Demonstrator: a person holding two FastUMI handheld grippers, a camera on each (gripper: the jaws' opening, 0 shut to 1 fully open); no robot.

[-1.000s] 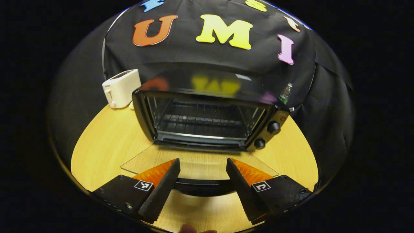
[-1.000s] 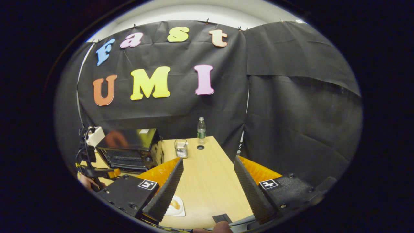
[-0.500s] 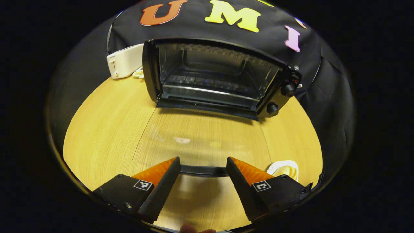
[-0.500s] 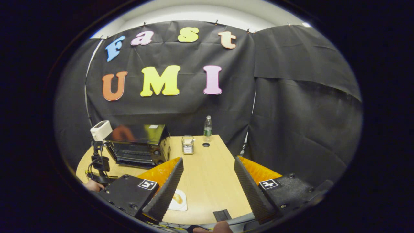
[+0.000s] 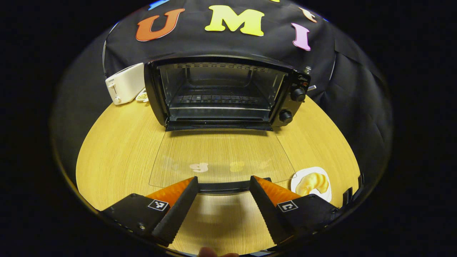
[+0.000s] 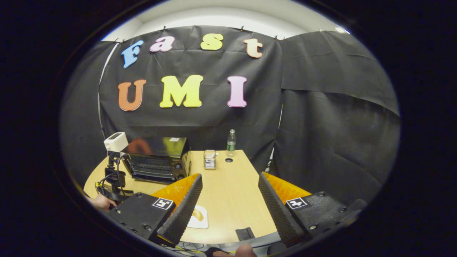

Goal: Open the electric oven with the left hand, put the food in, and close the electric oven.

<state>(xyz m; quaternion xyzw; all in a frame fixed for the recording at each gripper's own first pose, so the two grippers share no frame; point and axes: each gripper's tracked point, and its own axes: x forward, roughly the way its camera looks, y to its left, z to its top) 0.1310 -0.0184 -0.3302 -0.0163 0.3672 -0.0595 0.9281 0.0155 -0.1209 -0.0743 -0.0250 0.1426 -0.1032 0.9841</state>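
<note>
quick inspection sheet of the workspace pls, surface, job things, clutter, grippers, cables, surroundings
surface: wooden table, round-edged at the near side
job's things: electric oven open, its glass door folded down flat over the table, rack inside bare; food on a white plate right of the door, not yet in
clutter: white toaster left of the oven; bottle and small metal rack at the far edge
grippers: left gripper open, fingers either side of the door handle, not pressing it; right gripper open, holding nothing, above the table
cables: dark cables on the left gripper rig
surroundings: black cloth wall
</note>
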